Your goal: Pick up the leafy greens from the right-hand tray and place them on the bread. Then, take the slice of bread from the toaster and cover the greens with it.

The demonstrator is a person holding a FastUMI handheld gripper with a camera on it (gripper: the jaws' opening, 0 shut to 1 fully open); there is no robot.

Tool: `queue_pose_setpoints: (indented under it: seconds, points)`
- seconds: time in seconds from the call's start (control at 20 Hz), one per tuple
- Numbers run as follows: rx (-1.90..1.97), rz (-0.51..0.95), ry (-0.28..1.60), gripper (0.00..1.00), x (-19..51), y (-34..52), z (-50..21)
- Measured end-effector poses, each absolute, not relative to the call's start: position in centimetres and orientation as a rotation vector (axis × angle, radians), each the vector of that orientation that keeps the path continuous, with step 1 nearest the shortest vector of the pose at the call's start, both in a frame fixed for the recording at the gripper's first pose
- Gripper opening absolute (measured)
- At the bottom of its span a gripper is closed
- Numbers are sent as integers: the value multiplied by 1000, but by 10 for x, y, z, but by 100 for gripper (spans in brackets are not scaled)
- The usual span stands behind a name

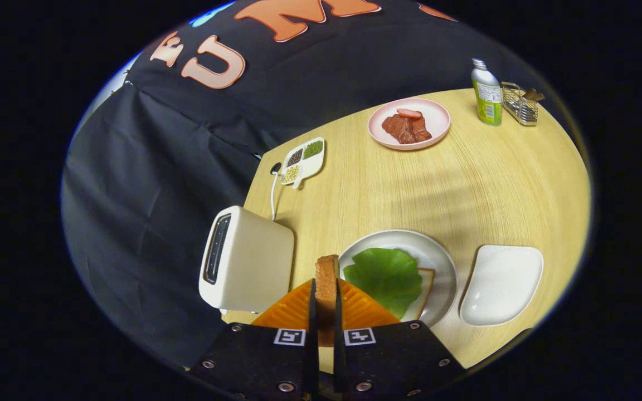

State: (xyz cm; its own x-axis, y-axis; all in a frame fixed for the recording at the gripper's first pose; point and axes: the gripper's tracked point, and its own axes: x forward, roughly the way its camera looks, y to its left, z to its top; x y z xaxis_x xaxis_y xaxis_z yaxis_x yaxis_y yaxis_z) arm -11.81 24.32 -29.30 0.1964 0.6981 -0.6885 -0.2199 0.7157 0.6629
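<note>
My gripper (325, 301) is shut on a slice of bread (326, 278), held on edge between the two fingers. It hangs in the air between the white toaster (246, 262) on the left and the round white plate (438, 262) on the right. On that plate the leafy greens (388, 273) lie spread over another slice of bread (426, 281), of which only a corner shows. The toaster's slot faces up and looks empty.
An empty white tray (502, 284) lies right of the plate. Farther back stand a pink plate with meat (409, 123), a small divided dish of seeds (303, 161), a green bottle (487, 93) and a wire rack (520, 104). The toaster's cable (273, 195) runs along the table's left edge.
</note>
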Motion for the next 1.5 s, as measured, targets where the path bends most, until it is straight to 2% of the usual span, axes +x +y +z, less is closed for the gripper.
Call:
queue_pose_setpoints:
  seconds: [0.4,0.5,0.55,0.6,0.65,0.75,0.85,1.05,1.5]
  points:
    - [484,583,1299,11,-127,220,-366]
    - [473,565,1281,14,-123,212,-372]
    - [446,554,1259,21,-119,207,-372]
    - [399,534,1240,24,-116,199,-375]
    - [327,507,1224,36,-113,188,-382]
    - [218,475,1184,47,-104,168,-383]
    - [240,488,1139,58,-96,172,-365]
    - [260,477,966,64,-65,158,-311]
    - [214,417,579,66,-4,115,-152]
